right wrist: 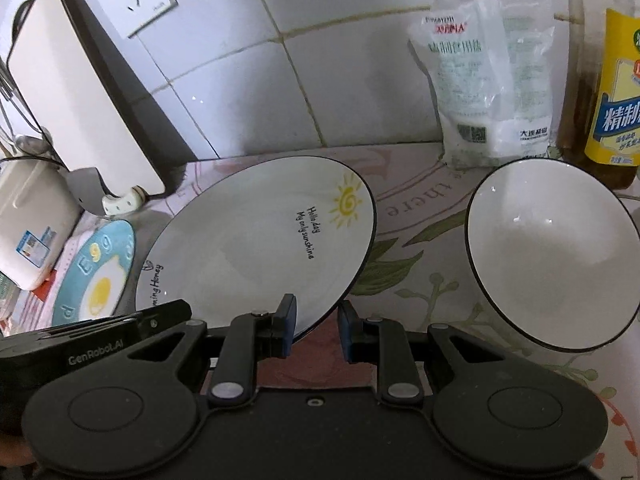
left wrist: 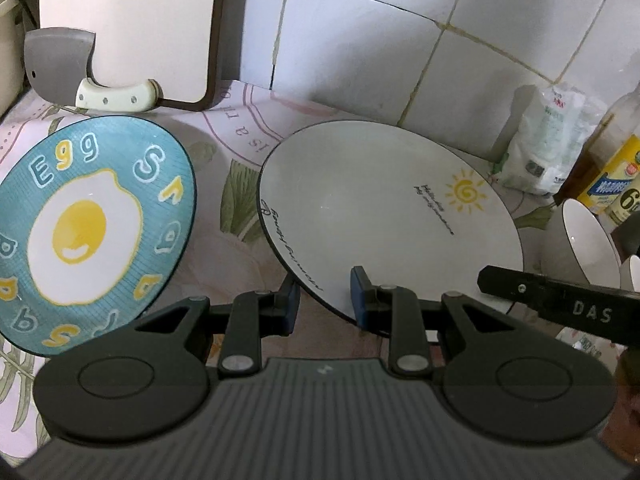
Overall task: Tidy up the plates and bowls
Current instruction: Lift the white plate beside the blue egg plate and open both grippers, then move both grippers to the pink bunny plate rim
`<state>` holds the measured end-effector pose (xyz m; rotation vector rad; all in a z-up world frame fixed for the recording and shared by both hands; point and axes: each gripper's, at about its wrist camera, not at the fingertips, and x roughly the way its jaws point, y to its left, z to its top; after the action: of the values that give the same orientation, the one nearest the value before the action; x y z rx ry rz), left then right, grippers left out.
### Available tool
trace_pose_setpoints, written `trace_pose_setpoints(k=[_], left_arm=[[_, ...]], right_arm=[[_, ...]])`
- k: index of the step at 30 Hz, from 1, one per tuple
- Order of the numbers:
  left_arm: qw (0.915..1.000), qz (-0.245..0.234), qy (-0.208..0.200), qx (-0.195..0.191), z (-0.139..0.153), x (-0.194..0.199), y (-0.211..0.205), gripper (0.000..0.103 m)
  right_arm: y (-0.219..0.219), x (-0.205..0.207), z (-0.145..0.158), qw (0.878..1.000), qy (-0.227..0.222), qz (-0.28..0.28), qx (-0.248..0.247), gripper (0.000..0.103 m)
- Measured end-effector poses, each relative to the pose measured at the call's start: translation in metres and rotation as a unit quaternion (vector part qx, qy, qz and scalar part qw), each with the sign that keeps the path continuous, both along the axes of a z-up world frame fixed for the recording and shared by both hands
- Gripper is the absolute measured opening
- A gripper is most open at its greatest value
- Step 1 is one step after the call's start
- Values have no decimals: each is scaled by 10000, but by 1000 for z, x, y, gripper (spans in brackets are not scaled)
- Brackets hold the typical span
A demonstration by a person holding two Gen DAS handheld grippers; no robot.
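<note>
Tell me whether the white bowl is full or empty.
Empty. The bowl shows only its bare white inside in the right wrist view, with nothing in it.

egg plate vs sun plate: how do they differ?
The egg plate is teal with a fried-egg picture and letters round it; the sun plate is white, dark-rimmed, with a small yellow sun and script. The sun plate looks larger. Both are round and lie on the floral cloth.

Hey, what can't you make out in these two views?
White bowl, left wrist view: lower part behind the right gripper.
Yellow-labelled bottle, right wrist view: top and right side cut off by the frame.
Egg plate, right wrist view: near part behind the left gripper.
</note>
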<state>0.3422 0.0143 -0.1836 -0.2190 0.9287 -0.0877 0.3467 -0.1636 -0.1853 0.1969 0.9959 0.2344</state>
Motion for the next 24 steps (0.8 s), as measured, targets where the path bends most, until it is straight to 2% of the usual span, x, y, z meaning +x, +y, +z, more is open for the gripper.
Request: trace_pose_setpoints(k=[5, 8, 11, 12, 13, 15, 22, 24], left_arm=[[9998, 44, 200, -23, -6, 2, -1, 25], [9993, 157, 330, -99, -7, 3, 0, 25], [9992, 101, 372, 120, 3, 0, -2, 28], [9992, 60, 365, 181, 8, -2, -2, 33], [9990, 25, 365, 247, 13, -4, -2, 42], [9986, -62, 403, 334, 23, -11, -1, 52], [9971, -537, 110, 526, 73, -44, -6, 61], [9966, -654, 15, 504, 88, -55, -8, 62]], right_arm=[[5, 0, -8, 9998, 58, -20, -171, 26], [6, -1, -9, 9998, 131, -89, -97, 29], [5, -6, -2, 9998, 131, -71, -97, 31], [7, -10, 1, 9998, 57, -30, -189, 32], [8, -14, 6, 9997, -22, -24, -261, 32], [7, -25, 17, 9996, -159, 27, -240, 33], [1, -73, 66, 9977, -641, 227, -49, 33], [-1, -88, 81, 9965, -791, 269, -47, 37]])
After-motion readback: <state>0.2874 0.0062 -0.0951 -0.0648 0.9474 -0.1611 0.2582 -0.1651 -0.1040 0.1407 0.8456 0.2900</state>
